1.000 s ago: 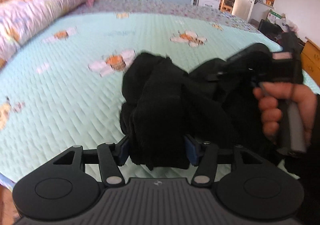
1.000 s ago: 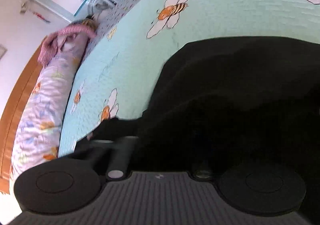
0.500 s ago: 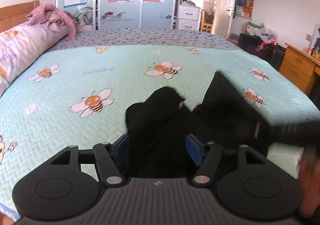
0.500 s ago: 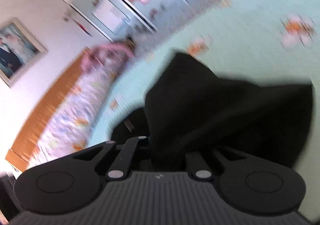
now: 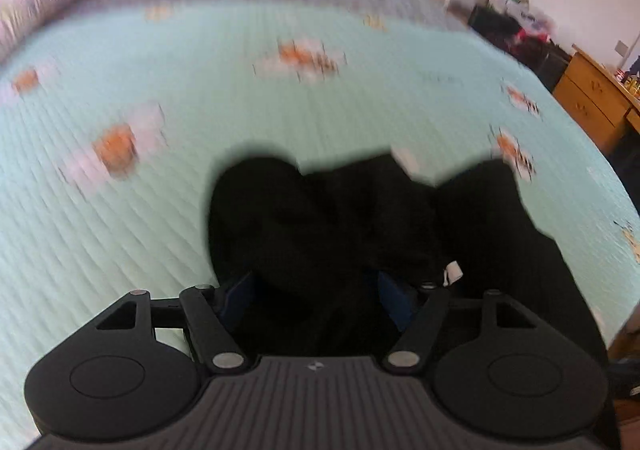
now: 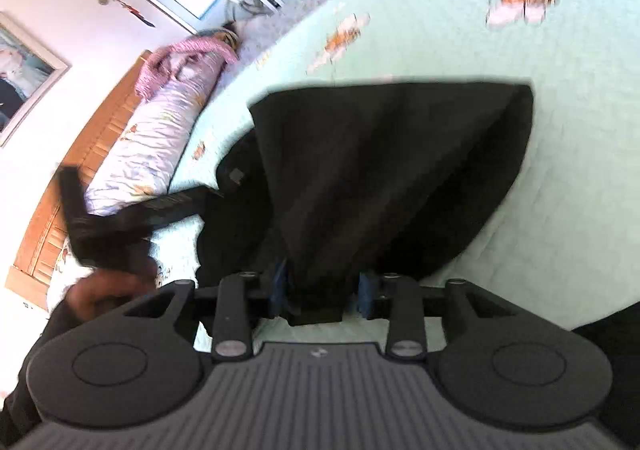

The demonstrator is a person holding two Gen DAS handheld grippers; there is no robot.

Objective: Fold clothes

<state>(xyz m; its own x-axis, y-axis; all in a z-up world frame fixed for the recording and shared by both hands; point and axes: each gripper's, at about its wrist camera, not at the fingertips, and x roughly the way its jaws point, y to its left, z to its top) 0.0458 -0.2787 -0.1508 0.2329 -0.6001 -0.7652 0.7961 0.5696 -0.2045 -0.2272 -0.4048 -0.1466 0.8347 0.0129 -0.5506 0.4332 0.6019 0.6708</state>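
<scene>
Left wrist view: the black garment is now lying lower on the mint bedspread; the left gripper is closing, half-open, around bunched cloth. Right wrist view: the right gripper, clamped earlier, is opening, cloth between the pads.

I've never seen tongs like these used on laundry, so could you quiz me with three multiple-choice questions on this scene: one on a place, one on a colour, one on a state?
1. Where does the bunched black cloth garment lie?
A. on a mint-green quilted bedspread with bee prints
B. on a wooden floor
C. in a basket

2. What colour are the pads on the right tongs?
A. red
B. blue
C. yellow

3. What is between the fingers of the left tongs?
A. nothing
B. a pillow
C. black fabric

Answers: 1 A, the bee-print cover surrounds the garment; 2 B, blue shows beside the cloth; 3 C, dark cloth fills the gap.
</scene>
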